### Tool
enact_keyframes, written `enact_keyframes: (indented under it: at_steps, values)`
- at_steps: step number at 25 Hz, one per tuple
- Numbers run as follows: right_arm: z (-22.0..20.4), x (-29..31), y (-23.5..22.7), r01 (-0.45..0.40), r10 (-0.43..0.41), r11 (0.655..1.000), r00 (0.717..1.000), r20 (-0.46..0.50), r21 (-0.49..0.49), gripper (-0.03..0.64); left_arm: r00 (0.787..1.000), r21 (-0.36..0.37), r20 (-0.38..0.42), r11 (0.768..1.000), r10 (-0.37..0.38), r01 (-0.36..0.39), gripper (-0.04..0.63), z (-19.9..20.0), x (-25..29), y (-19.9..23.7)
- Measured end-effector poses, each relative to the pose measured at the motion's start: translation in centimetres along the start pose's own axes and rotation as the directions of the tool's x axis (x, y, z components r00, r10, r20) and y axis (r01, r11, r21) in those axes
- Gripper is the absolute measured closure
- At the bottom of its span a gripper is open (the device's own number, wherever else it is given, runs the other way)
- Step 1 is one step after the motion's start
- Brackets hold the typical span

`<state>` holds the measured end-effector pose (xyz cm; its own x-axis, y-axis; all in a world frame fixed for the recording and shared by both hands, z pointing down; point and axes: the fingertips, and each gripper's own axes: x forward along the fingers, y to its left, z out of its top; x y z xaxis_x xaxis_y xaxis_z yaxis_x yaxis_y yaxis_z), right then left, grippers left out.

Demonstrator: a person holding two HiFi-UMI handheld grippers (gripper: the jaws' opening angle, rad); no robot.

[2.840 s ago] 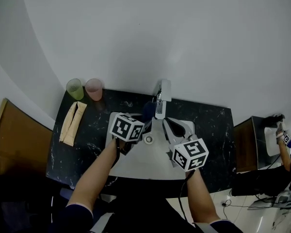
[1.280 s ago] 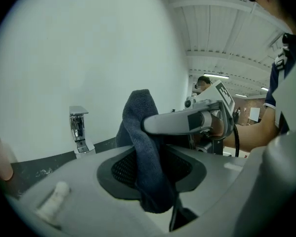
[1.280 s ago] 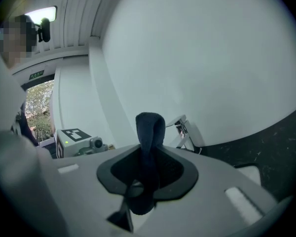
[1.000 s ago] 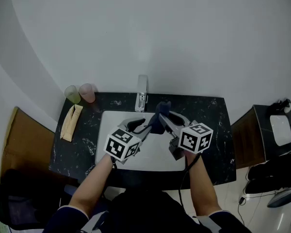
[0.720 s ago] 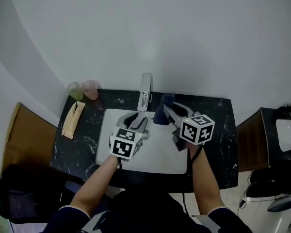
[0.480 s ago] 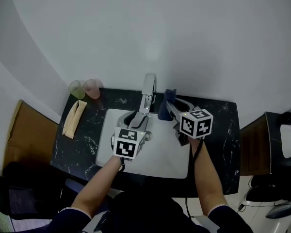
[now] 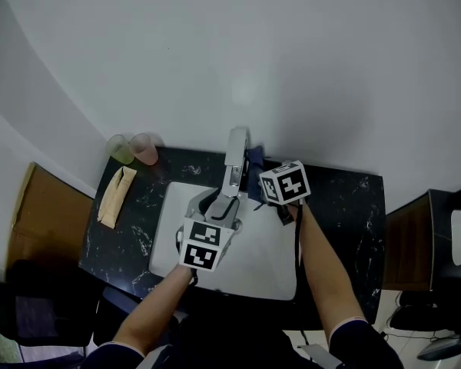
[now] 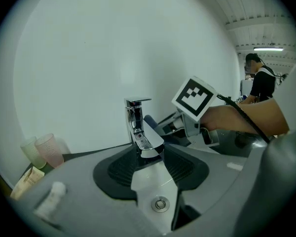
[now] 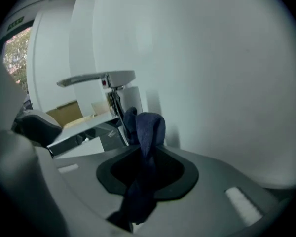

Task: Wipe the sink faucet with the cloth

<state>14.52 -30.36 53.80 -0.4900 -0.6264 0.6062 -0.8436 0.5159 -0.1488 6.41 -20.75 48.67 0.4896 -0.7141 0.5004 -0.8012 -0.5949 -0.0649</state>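
Left tongs (image 8: 153, 164) have just been opening, jaws wide, with the chrome sink faucet (image 8: 139, 127) spout between their tips, ungripped; right tongs (image 9: 140, 174) clamp a dark blue cloth (image 9: 148, 130) beside the faucet.

Seen from the head, the cloth (image 7: 253, 162) is nearly all hidden behind the right gripper (image 9: 148, 164); only a dark blue edge shows beside the faucet (image 7: 234, 154). The left gripper (image 7: 219, 200) covers the spout's tip and the drain of the sink (image 7: 265, 244). In the right gripper view the cloth hides the faucet's base. In the left gripper view a beige packet (image 8: 25, 179) at the left end of the worktop (image 8: 84, 153) is blurred and cut by the dark rim.
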Motion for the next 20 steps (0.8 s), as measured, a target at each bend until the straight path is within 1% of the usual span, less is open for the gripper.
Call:
enact_keyframes:
  at_steps: [3, 7, 10, 13, 16, 20]
  values:
    - [-0.8, 1.2, -0.3, 0.029, -0.034, 0.998, 0.996, -0.077, -0.059, 0.532, 1.000, 0.007, 0.003, 1.000, 0.004, -0.004, 0.416, 0.0, -0.1, 0.0]
    - [-1.7, 2.6, 0.0, 0.018, -0.038, 0.990, 0.989, -0.145, -0.140, 0.532, 1.000, 0.037, -0.002, 0.999, 0.007, -0.007, 0.419, -0.3, 0.0, -0.2]
    - [-2.1, 3.2, 0.7, -0.009, -0.022, 0.984, 0.985, -0.169, -0.178, 0.535, 1.000, 0.034, -0.006, 0.999, -0.001, 0.002, 0.420, -0.5, 0.1, -0.2]
    - [-1.8, 2.9, 1.1, -0.048, 0.025, 0.986, 0.988, -0.149, -0.157, 0.535, 1.000, 0.039, 0.001, 0.999, -0.004, 0.004, 0.423, -0.3, 0.1, -0.2]
    - [-1.4, 2.5, 1.6, -0.090, 0.076, 0.986, 0.992, -0.102, -0.141, 0.535, 1.000, 0.045, 0.007, 0.999, -0.009, 0.009, 0.423, -0.1, 0.1, -0.3]
    - [-0.4, 1.5, 2.2, -0.116, 0.112, 0.983, 0.993, -0.036, -0.142, 0.535, 1.000, 0.047, 0.005, 0.999, -0.009, 0.009, 0.423, -0.2, 0.2, -0.3]
